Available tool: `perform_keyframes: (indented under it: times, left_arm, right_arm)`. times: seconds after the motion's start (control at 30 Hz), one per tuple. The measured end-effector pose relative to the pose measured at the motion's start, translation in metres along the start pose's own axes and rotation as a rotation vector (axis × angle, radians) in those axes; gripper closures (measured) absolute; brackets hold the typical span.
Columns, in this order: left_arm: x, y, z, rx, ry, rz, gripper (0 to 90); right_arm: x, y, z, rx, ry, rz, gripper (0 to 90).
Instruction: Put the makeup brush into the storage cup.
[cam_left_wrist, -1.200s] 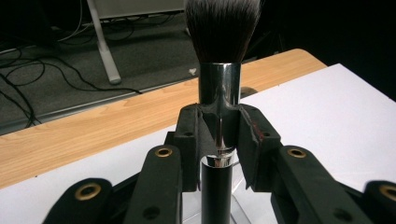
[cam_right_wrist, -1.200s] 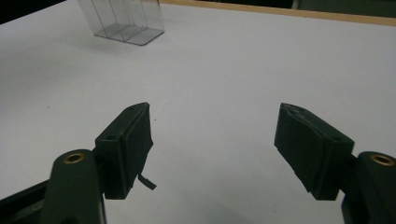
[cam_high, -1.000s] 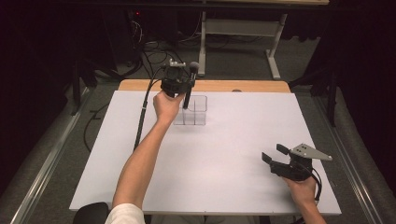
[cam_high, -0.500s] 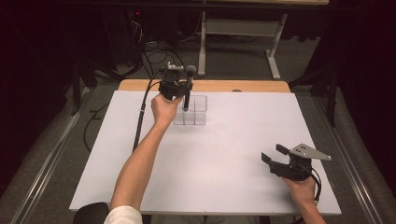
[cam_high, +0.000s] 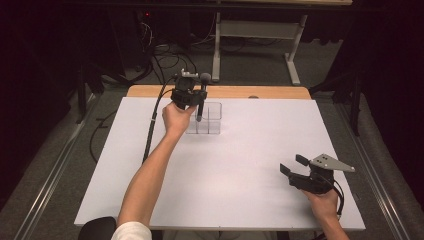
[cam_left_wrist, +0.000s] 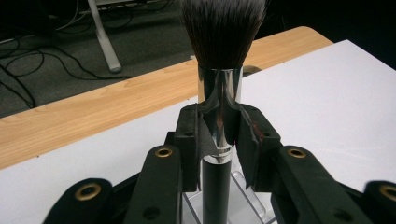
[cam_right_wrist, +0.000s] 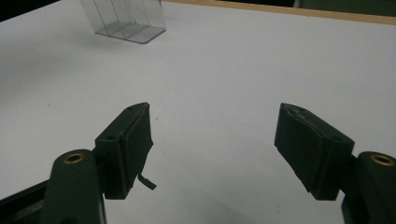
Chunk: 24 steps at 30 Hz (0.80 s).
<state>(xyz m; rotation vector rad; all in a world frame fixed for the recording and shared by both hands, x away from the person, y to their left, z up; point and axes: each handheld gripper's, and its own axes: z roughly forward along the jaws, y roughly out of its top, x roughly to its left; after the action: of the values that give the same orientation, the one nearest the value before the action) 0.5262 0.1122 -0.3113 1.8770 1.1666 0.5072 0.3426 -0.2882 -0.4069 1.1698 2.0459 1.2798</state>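
In the high view, the left gripper (cam_high: 196, 100) holds a makeup brush (cam_high: 201, 96) upright, bristles up, handle tip over the clear divided organizer (cam_high: 209, 120) at about twelve o'clock on the white table (cam_high: 240, 170). The likely slip: the handle tip could catch a thin divider wall and tip or push the light organizer, since nothing steadies it. The right gripper (cam_high: 299, 170) rests at about four o'clock, well apart, jaws spread wide and empty.

In the left gripper view, the jaws are clamped on the brush's shiny metal ferrule (cam_left_wrist: 219, 112), the dark bristles (cam_left_wrist: 223, 28) above and the black handle (cam_left_wrist: 216, 191) dropping toward the organizer (cam_left_wrist: 247, 205) below. Smooth metal under the pads could let the brush slide or rotate if the grip eases early.

In the right gripper view, the right gripper (cam_right_wrist: 215, 154) shows both pads far apart over bare table (cam_right_wrist: 224, 70), the organizer (cam_right_wrist: 126, 21) at eleven o'clock.

No brand, label or writing is legible anywhere.
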Motion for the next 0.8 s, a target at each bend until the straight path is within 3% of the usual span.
perform_keyframes:
  times: [0.8]
  left_arm:
    - [0.0001,-0.0081,0.0031,0.018,-0.005,0.009,70.9]
  right_arm:
    - [0.0003,0.0000,0.0004,0.003,0.003,-0.003,29.2]
